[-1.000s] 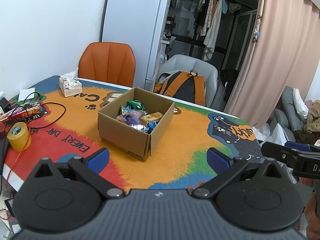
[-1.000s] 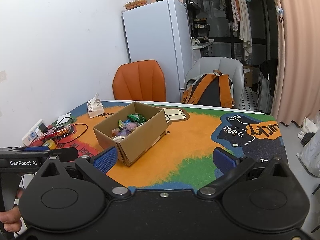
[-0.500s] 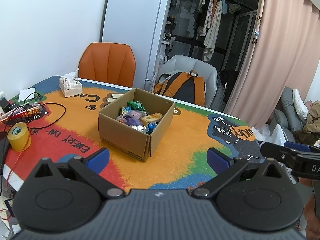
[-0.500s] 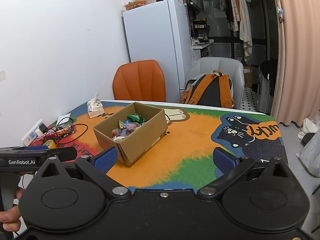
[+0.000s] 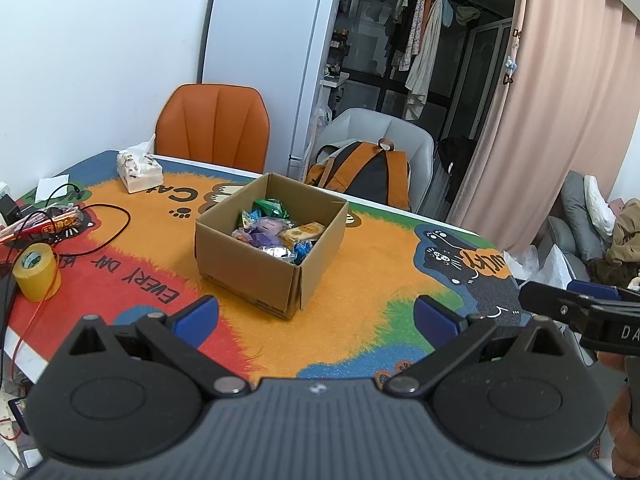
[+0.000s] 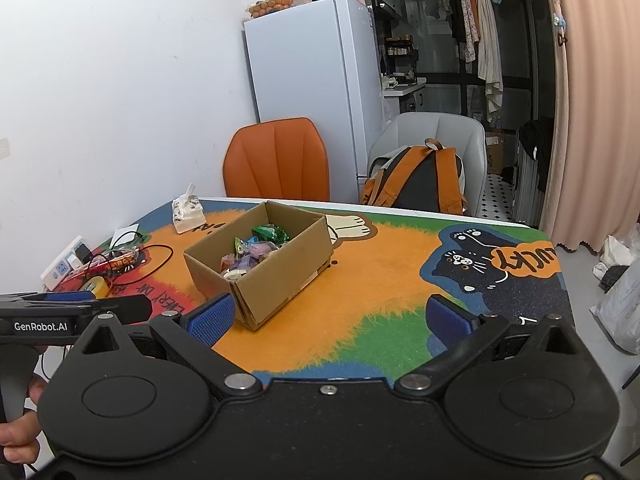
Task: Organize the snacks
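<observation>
**Left wrist view: box dead ahead, both grippers empty**

The cardboard box [image 5: 270, 248] of snacks [image 5: 276, 232] sits mid-table, one corner toward the near edge. My left gripper [image 5: 316, 314] is spread wide and empty, the box straight ahead and slightly left. My right gripper [image 6: 328, 316], likewise released, sees it off to the left, so I judge my left nearer.

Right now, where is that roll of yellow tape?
The yellow tape roll stands at the table's left edge in the left wrist view, beside the tangled cables, well left of the cardboard box.
</observation>
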### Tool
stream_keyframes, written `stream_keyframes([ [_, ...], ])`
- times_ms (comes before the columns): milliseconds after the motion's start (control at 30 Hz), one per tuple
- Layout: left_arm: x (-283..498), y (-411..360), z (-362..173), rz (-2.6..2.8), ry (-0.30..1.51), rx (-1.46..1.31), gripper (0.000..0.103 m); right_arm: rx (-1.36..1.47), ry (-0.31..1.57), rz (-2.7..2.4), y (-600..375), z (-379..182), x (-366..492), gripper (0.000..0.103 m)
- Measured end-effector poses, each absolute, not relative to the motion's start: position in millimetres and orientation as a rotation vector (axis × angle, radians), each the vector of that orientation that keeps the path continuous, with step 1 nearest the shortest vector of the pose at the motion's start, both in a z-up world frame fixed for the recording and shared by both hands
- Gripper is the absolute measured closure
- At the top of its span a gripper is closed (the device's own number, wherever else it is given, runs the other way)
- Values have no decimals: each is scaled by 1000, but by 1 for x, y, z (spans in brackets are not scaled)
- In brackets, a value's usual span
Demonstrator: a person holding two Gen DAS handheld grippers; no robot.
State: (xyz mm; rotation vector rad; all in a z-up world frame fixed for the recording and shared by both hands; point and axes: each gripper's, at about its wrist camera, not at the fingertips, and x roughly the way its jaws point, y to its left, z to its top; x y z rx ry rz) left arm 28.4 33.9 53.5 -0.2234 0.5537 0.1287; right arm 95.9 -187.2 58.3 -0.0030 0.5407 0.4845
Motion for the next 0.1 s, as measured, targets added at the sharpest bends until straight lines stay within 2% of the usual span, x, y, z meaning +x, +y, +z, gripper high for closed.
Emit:
stream_keyframes([
  [100, 29, 34, 53, 127, 556, -225, 0, -2, 541, 485, -187, 58, 96, 0],
])
